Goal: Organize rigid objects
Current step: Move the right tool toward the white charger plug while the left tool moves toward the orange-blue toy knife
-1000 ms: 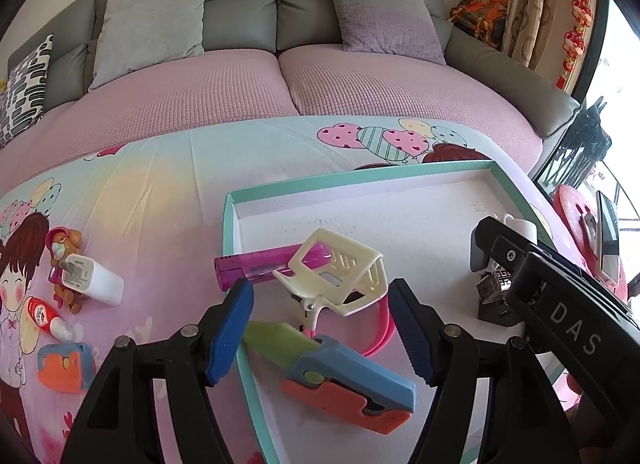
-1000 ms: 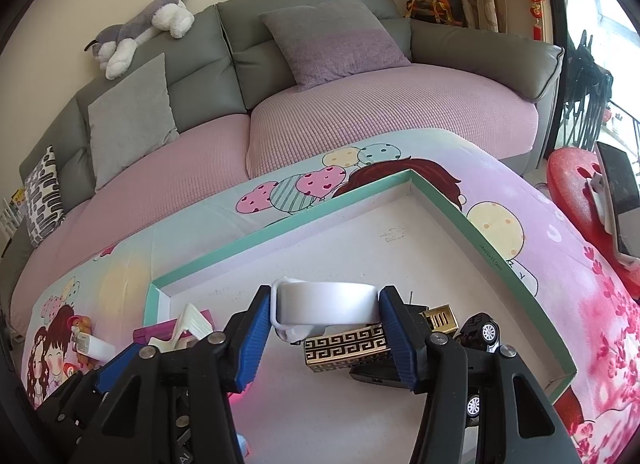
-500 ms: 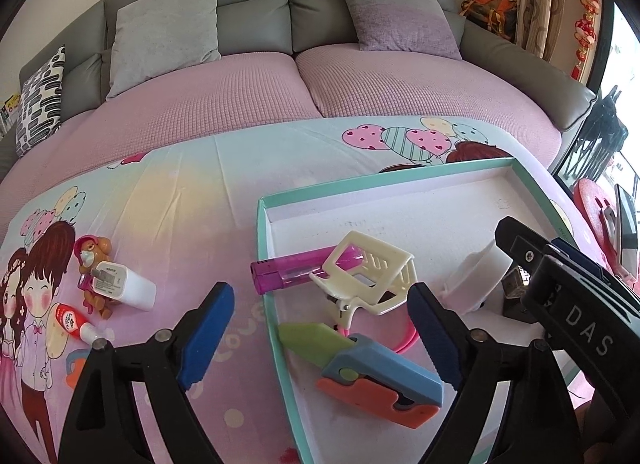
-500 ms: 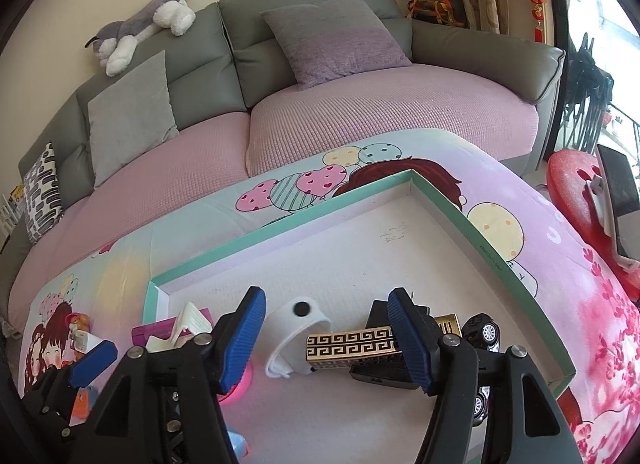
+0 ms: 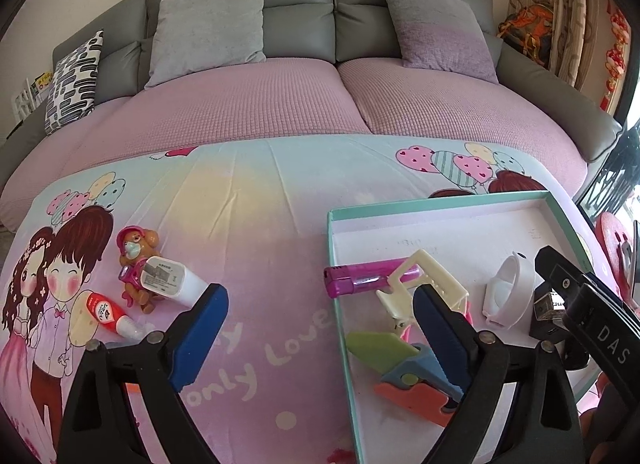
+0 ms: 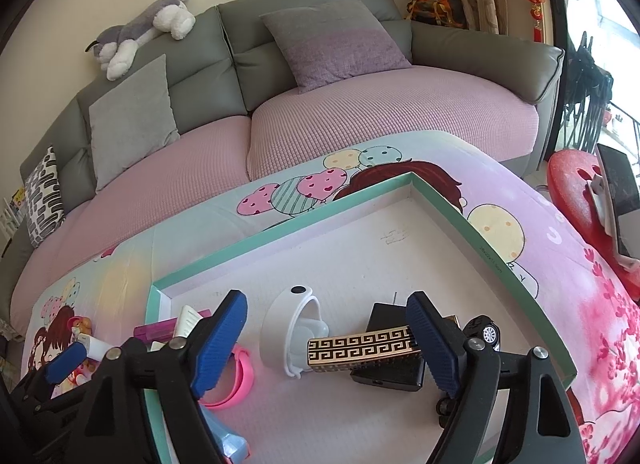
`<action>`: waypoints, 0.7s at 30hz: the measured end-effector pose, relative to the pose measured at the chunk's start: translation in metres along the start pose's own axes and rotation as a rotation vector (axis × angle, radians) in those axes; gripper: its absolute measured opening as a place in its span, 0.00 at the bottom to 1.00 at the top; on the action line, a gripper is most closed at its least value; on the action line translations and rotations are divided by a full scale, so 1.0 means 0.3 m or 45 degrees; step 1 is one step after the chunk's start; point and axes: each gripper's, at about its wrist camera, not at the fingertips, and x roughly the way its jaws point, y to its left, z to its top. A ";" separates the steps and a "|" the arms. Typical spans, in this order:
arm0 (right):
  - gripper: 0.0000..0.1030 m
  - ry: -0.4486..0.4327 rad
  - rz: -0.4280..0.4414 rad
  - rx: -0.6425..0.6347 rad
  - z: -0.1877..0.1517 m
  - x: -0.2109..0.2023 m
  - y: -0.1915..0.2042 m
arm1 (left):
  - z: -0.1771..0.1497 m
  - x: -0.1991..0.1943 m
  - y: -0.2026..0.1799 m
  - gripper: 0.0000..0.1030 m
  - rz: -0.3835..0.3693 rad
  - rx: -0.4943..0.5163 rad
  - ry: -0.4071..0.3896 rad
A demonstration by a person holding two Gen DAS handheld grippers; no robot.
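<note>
A teal-rimmed white tray (image 5: 440, 209) (image 6: 480, 240) sits on the cartoon tablecloth. My left gripper (image 5: 320, 328) hovers over the tray's left edge, its jaws opening with nothing between them. Beside its right finger lie a magenta lighter (image 5: 368, 279), a cream claw clip (image 5: 428, 276) and a green, blue and orange toy (image 5: 408, 372). My right gripper (image 6: 326, 344) hangs over the tray with its jaws opening. A white band (image 6: 292, 328) (image 5: 508, 288) lies loose on its side between them, touching neither pad. A gold-patterned lighter (image 6: 360, 348) rests on a black box (image 6: 392, 368).
On the cloth left of the tray lie a white charger (image 5: 172, 278), a bear figure (image 5: 134, 260) and a red-and-white tube (image 5: 106, 312). A toy car (image 6: 484, 332) and a pink ring (image 6: 240, 376) are in the tray. A sofa with cushions stands behind.
The right gripper opened and let go of the white band, which dropped onto its side in the tray. The left gripper opened wide and shifted left, off the tray's objects toward its edge.
</note>
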 end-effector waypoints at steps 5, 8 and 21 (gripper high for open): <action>0.96 -0.006 0.000 -0.012 -0.002 -0.003 0.008 | 0.005 -0.006 0.059 0.91 0.032 -0.080 -0.016; 0.98 -0.010 0.002 -0.013 -0.002 -0.001 0.011 | 0.006 -0.006 0.109 0.91 0.065 -0.141 -0.016; 1.00 0.000 -0.026 -0.064 -0.011 0.007 0.046 | -0.029 0.007 0.328 0.91 0.158 -0.430 0.015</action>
